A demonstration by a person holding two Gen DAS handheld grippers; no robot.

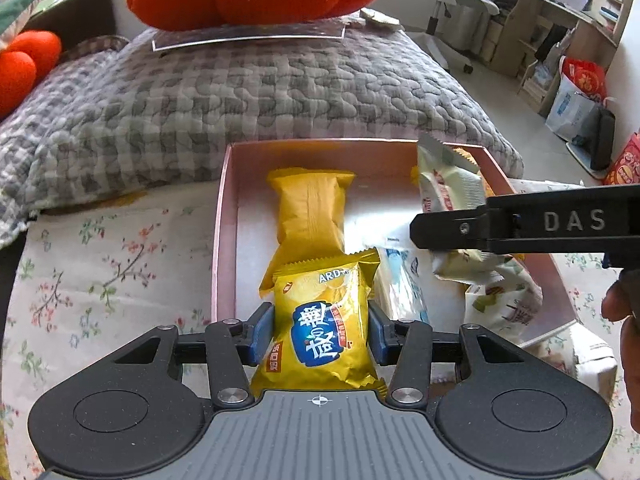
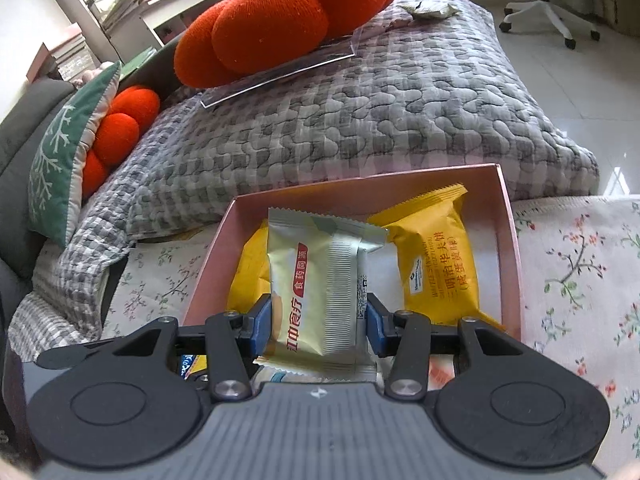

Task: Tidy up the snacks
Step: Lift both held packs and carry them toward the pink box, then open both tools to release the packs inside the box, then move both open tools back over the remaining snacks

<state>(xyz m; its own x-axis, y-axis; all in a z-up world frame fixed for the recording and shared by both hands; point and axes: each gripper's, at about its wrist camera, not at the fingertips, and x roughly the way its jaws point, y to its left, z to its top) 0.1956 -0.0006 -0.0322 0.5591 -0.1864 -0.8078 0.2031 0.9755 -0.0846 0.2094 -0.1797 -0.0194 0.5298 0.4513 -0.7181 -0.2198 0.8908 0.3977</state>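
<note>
The left gripper (image 1: 321, 330) clamps a yellow chip packet (image 1: 320, 328) at the near edge of the pink box (image 1: 224, 216) — just behind it lies a plain yellow packet (image 1: 310, 208). The right gripper (image 2: 319, 322) pinches a cream snack packet (image 2: 316, 276) above the box — beside an orange waffle packet (image 2: 436, 264).

The left hand-held gripper (image 1: 321, 330) has its blue pads (image 1: 262, 332) pressed against both sides of a yellow packet (image 1: 320, 320), which stands upright between them. The right hand-held gripper (image 2: 319, 322) clamps a pale packet (image 2: 316, 280) the same way, pads (image 2: 376, 328) tight on its sides. In the left wrist view the right one reaches in from the right edge, level, with the person's fingers (image 1: 624, 312) showing beneath it.
</note>
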